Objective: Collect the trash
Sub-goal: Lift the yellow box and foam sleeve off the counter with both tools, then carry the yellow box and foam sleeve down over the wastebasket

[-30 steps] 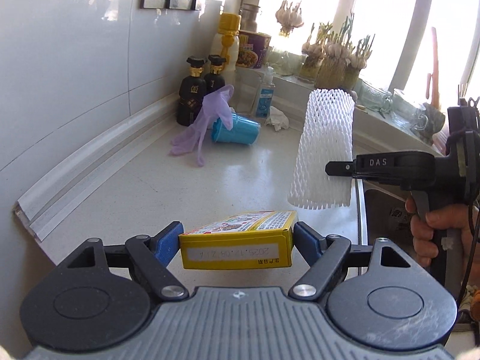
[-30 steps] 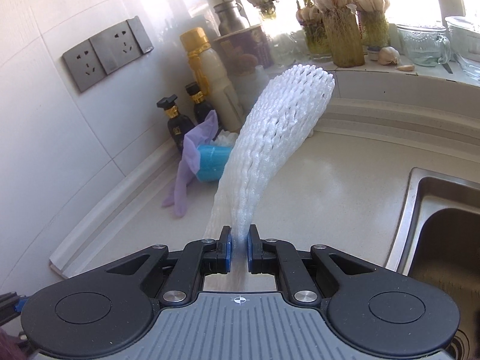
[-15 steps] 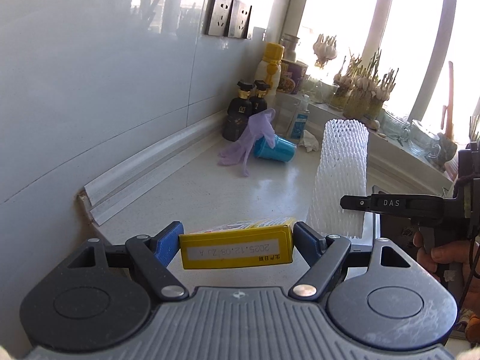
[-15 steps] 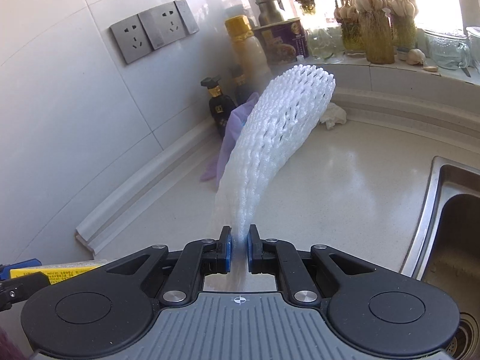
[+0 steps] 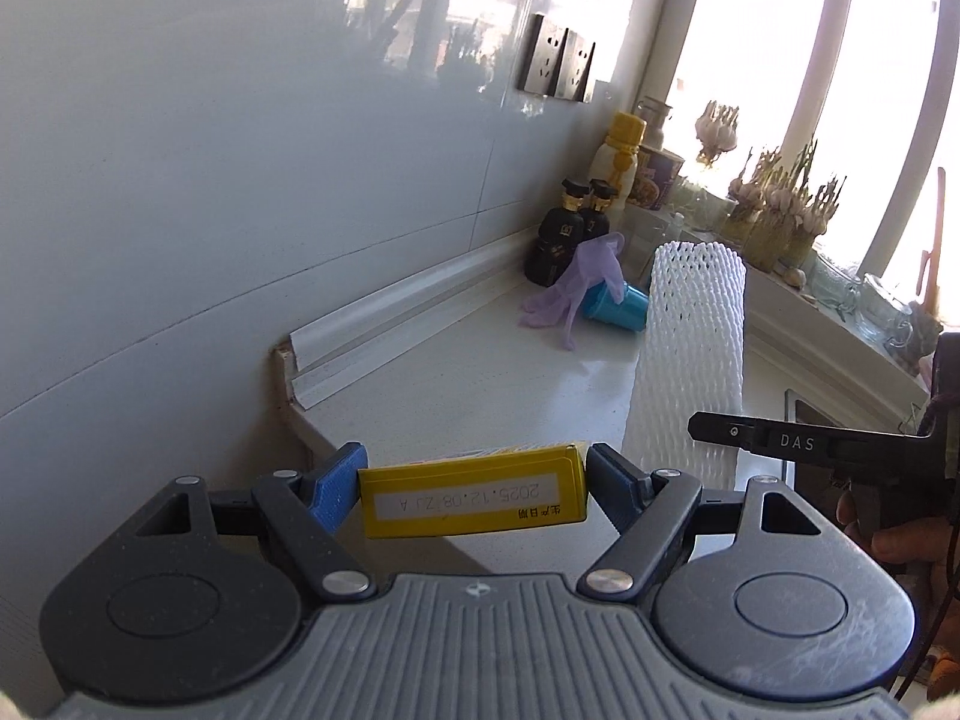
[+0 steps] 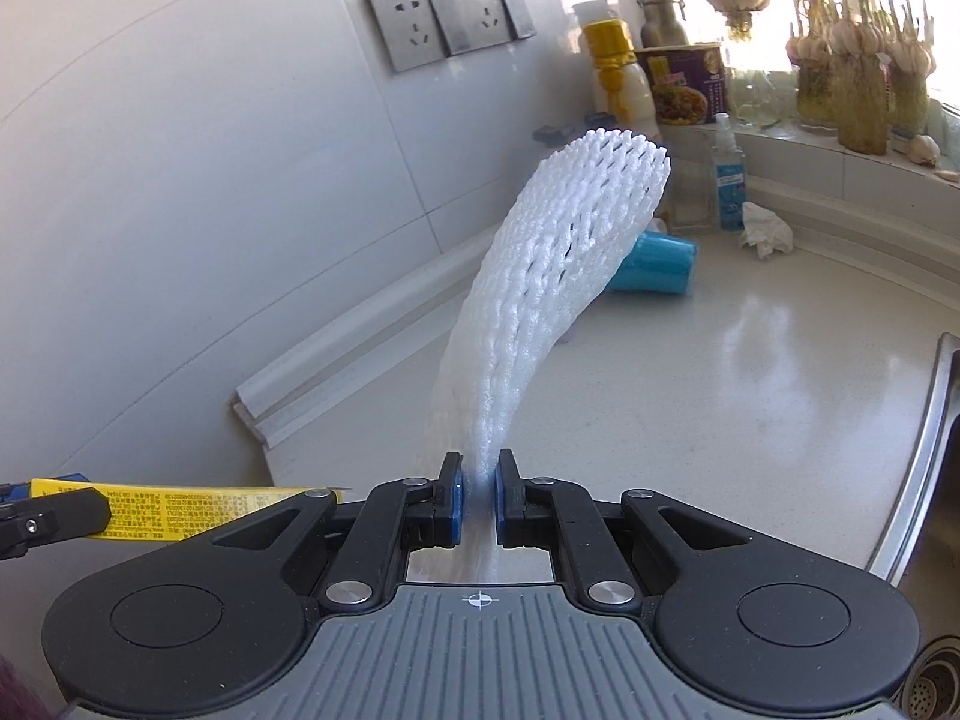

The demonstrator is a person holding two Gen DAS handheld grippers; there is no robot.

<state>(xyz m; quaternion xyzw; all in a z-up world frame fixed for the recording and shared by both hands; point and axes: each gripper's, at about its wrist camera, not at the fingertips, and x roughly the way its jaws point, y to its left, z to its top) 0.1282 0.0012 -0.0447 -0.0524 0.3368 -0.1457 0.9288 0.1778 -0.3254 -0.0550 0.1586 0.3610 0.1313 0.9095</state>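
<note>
My left gripper is shut on a yellow carton box, held level above the near end of the white counter. My right gripper is shut on the lower end of a white foam net sleeve, which stands up from the jaws. The sleeve and the right gripper also show at the right of the left wrist view. The box shows at the lower left of the right wrist view. A purple glove, a tipped blue cup and a crumpled tissue lie at the counter's far end.
Two dark bottles, a yellow-capped bottle, a noodle cup and a small spray bottle stand at the back corner. Garlic jars line the windowsill. A steel sink is at the right. The tiled wall runs along the left.
Both grippers have drawn back from the far corner, keeping their loads. The glove, cup and bottles look smaller and farther, and the counter's near left end has come into view.
</note>
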